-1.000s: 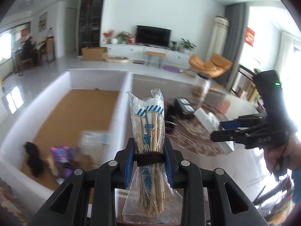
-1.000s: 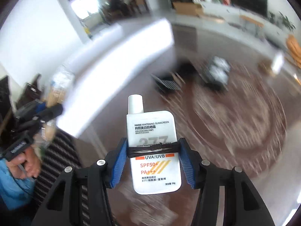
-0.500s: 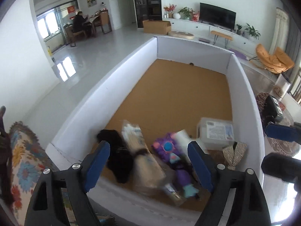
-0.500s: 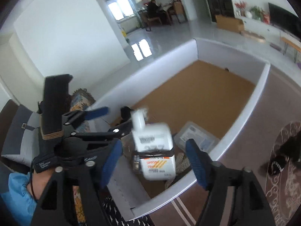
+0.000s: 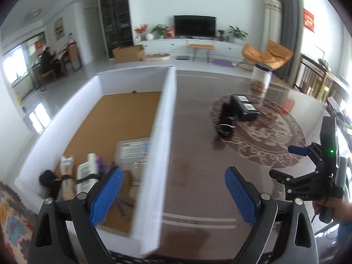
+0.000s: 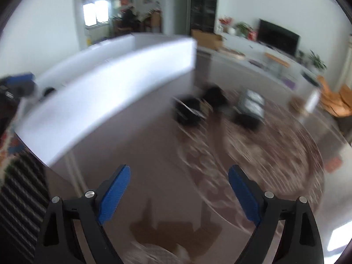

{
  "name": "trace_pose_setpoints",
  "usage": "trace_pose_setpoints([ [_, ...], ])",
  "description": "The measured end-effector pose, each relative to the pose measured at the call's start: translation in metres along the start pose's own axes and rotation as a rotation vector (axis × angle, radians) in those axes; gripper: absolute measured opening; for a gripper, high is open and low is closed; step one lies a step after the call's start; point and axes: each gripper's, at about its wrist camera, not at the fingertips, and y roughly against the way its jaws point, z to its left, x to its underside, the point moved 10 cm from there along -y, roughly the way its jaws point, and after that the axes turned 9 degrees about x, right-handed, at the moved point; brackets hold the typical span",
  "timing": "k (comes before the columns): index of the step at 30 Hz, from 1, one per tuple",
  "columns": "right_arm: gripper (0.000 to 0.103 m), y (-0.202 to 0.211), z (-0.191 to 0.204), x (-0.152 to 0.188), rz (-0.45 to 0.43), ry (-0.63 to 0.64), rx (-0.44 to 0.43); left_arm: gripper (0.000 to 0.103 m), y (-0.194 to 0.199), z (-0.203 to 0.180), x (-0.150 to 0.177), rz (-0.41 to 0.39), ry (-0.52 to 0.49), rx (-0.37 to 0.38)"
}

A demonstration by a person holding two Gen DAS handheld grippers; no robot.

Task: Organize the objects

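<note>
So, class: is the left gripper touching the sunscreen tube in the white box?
Apart. The left wrist view shows the left gripper open and empty, its jaws having just opened, with the sunscreen tube lying inside the white box beyond its fingers.

White box [image 5: 161,118]: its wall hides part of the clear container [image 5: 134,151] left of the fingers. Sunscreen tube [image 5: 87,173] and bundle beside it: smeared, labels unreadable. Right wrist view: black items [image 6: 190,110] beyond the fingers blurred, kind unclear; rug [image 6: 275,154] streaked.
</note>
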Motion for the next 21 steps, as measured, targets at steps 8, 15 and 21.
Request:
trace_pose_setpoints([
  [8, 0.091, 0.002, -0.087, 0.062, 0.059, -0.126, 0.132, 0.094, -0.025, -0.052, 0.003, 0.046, -0.06, 0.033],
  [15, 0.092, 0.001, -0.108, 0.065, 0.062, -0.218, 0.131, 0.094, -0.041, -0.075, 0.01, 0.081, -0.094, 0.05],
  [21, 0.092, -0.006, -0.11, 0.066, 0.089, -0.227, 0.156, 0.094, -0.078, -0.097, 0.052, 0.194, -0.035, 0.172],
])
